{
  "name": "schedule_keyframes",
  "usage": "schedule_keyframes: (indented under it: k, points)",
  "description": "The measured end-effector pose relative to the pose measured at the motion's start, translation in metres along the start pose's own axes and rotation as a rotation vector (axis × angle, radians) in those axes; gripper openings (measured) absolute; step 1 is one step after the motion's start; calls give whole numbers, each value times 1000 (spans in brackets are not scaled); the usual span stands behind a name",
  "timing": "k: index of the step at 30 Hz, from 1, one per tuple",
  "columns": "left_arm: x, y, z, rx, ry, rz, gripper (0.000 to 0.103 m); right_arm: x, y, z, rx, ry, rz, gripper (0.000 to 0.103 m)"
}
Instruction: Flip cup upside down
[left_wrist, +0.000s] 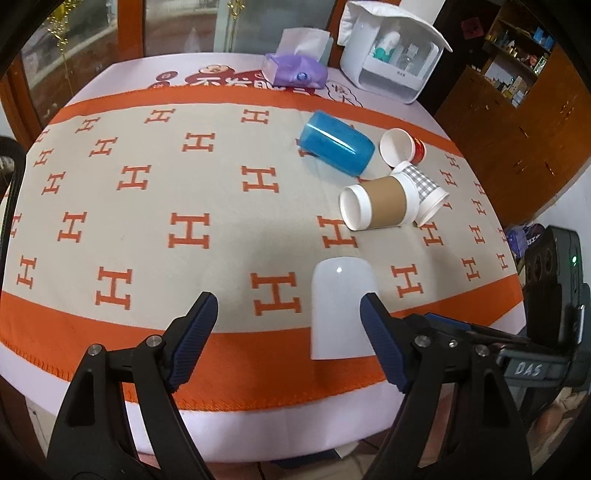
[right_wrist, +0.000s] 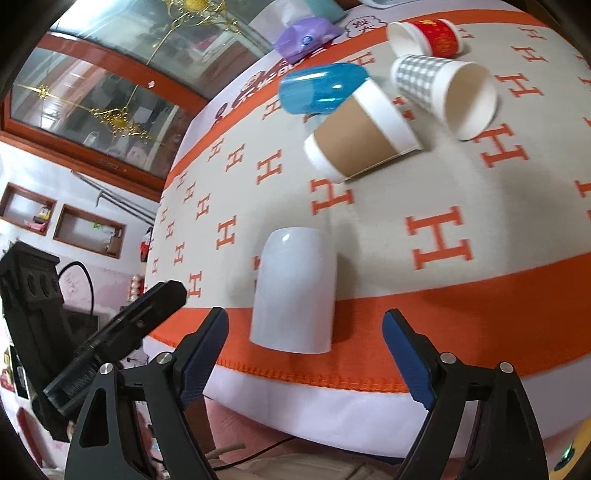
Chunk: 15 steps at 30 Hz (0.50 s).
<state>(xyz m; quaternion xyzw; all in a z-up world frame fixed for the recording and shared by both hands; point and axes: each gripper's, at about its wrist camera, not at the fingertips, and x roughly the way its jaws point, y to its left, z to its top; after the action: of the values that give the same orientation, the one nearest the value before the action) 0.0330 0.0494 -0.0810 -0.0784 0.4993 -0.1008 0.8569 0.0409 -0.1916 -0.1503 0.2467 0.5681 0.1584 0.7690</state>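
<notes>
A white cup (left_wrist: 341, 308) stands upside down on the orange border of the cloth near the table's front edge; it also shows in the right wrist view (right_wrist: 295, 291). My left gripper (left_wrist: 288, 328) is open and empty, its right finger just beside the cup. My right gripper (right_wrist: 306, 343) is open and empty, just in front of the cup's mouth. A blue cup (left_wrist: 336, 143), a brown-sleeved paper cup (left_wrist: 376, 206), a grey-checked paper cup (left_wrist: 426, 192) and a red paper cup (left_wrist: 402, 146) lie on their sides behind it.
The table wears a beige cloth with orange H marks (left_wrist: 147, 221). A purple tissue pack (left_wrist: 295, 70) and a white storage box (left_wrist: 391, 55) stand at the far edge. A wooden cabinet (left_wrist: 517, 129) is to the right.
</notes>
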Motion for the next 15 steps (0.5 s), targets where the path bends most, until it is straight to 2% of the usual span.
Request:
schedule_keyframes:
  k: [3, 9, 15]
  points:
    - [6, 9, -7, -15, -20, 6, 77, 9, 6, 0, -18, 10, 6, 88]
    - [27, 34, -19, -76, 9, -67, 77, 34, 6, 8, -24, 43, -12, 88]
    - [42, 45, -26, -72, 13, -56, 77, 62, 7, 21, -48, 76, -31, 88]
